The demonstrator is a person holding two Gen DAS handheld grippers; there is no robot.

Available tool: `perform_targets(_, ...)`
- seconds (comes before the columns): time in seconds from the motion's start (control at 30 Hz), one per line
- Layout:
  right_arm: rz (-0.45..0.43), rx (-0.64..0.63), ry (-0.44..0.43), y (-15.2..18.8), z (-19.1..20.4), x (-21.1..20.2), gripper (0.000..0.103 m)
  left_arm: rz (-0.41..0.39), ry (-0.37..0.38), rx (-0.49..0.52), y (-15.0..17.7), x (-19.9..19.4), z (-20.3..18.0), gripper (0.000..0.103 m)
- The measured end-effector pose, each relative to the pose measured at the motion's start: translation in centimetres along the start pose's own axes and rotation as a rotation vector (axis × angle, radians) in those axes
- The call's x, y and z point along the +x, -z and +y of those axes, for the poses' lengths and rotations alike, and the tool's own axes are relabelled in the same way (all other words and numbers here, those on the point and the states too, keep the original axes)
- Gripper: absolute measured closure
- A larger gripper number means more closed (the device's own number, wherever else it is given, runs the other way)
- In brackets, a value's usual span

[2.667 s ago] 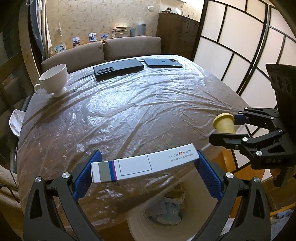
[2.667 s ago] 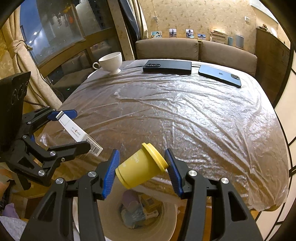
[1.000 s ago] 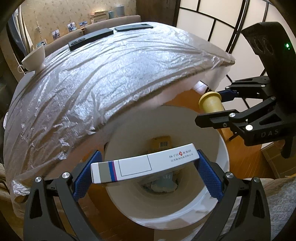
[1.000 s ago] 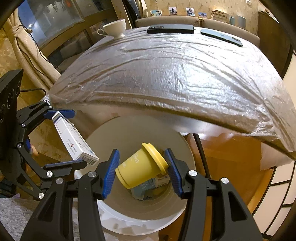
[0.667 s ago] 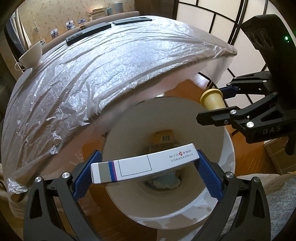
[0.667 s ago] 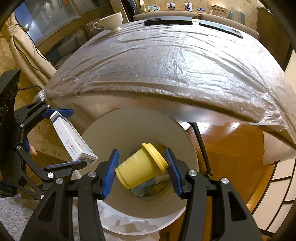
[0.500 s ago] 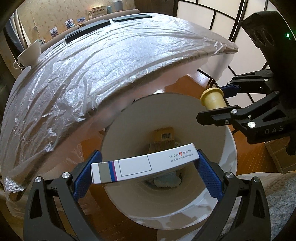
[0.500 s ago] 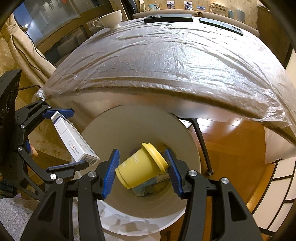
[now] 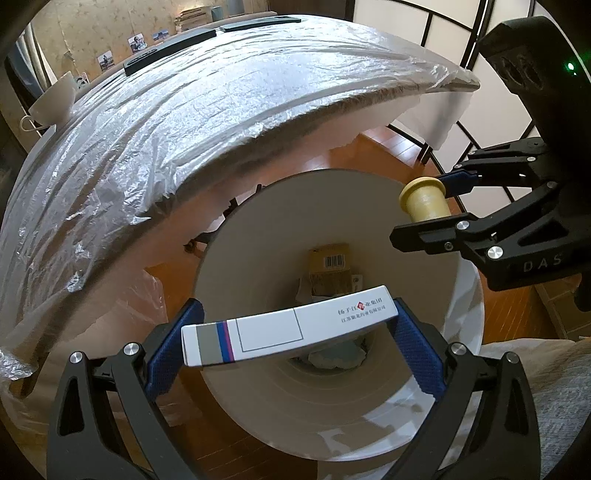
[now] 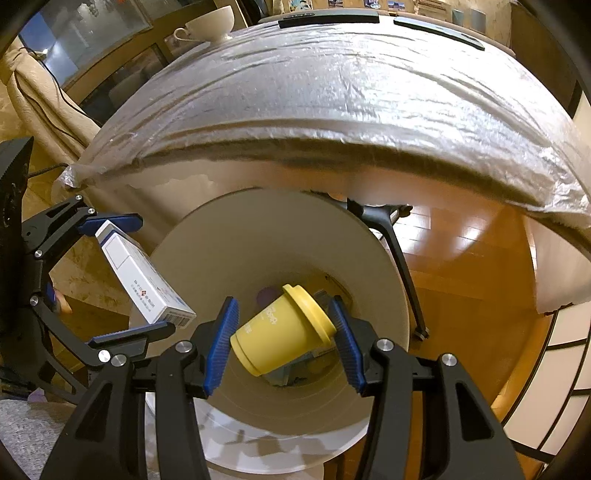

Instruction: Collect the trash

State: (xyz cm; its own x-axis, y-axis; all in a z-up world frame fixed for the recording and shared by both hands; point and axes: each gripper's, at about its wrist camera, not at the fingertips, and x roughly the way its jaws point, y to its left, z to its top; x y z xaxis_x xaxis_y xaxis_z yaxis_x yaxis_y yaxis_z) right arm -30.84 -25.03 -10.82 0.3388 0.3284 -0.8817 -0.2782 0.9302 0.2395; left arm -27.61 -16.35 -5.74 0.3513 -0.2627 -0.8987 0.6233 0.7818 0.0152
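Over the bin point(image 9: 229, 236), box point(image 9: 288, 332) and cup point(image 10: 280, 332)

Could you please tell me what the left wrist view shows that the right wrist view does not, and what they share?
Only the left wrist view shows the barcoded carton lying in the bin and the printed front of the white box. Only the right wrist view shows the yellow cup from the side, with its lid and lettering. Both show the white trash bin, the plastic-covered table, the teacup, and each hand-held gripper, left and right, gripping its item.
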Motion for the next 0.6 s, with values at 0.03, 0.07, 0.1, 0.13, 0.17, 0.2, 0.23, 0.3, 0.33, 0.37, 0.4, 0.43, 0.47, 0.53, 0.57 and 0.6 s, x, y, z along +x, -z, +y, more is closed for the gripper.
perform_targets(0.03,0.003,0.005,0.000,0.0,-0.1,0.1,0.051,0.010,0.010,0.005,0.0,0.2,0.0,0.003)
perform_targets(0.07,0.007,0.015,0.000,0.0,-0.2,0.2,0.043,0.024,0.024,0.012,-0.1,0.6,-0.1,0.003)
perform_targets(0.1,0.005,0.021,-0.002,0.1,-0.2,0.2,0.039,0.034,0.029,0.019,0.1,0.9,-0.3,0.003)
perform_targets(0.13,-0.003,0.026,-0.003,0.0,-0.3,0.1,0.035,0.038,0.027,0.022,0.2,1.1,-0.3,0.003)
perform_targets(0.17,-0.004,0.026,-0.003,0.1,-0.2,0.1,0.035,0.039,0.022,0.025,0.2,1.2,-0.4,0.003)
perform_targets(0.2,-0.006,0.026,0.001,0.0,-0.3,0.1,0.035,0.035,0.015,0.026,0.2,1.3,-0.4,0.002)
perform_targets(0.23,-0.008,0.027,0.006,0.0,-0.3,0.0,0.035,0.033,0.012,0.025,0.2,1.3,-0.4,0.002)
perform_targets(0.3,-0.011,0.031,0.006,-0.1,-0.4,-0.2,0.034,0.040,0.013,0.019,0.2,1.5,-0.3,0.002)
perform_targets(0.33,-0.013,0.031,0.006,0.0,-0.5,-0.4,0.033,0.044,0.013,0.017,0.2,1.6,-0.3,0.002)
perform_targets(0.37,-0.015,0.030,0.007,-0.1,-0.5,-0.5,0.031,0.043,0.011,0.014,0.1,1.6,-0.2,0.002)
perform_targets(0.4,-0.017,0.027,0.009,-0.2,-0.5,-0.6,0.029,0.041,0.009,0.013,0.1,1.6,-0.2,0.002)
perform_targets(0.43,-0.022,0.023,0.012,-0.2,-0.5,-0.8,0.027,0.038,0.005,0.012,0.0,1.5,-0.2,0.002)
perform_targets(0.47,-0.025,0.018,0.013,-0.2,-0.4,-1.1,0.025,0.035,0.003,0.010,-0.1,1.4,-0.1,0.002)
perform_targets(0.53,-0.033,0.009,0.016,-0.3,-0.1,-1.7,0.021,0.030,-0.002,0.000,-0.4,0.9,0.1,0.002)
perform_targets(0.57,-0.041,0.005,0.015,-0.4,-0.1,-2.2,0.018,0.026,-0.002,-0.006,-0.5,0.5,0.4,0.002)
perform_targets(0.6,-0.050,0.002,0.010,-0.6,0.2,-2.7,0.017,0.015,-0.002,-0.017,-0.8,-0.2,0.5,0.002)
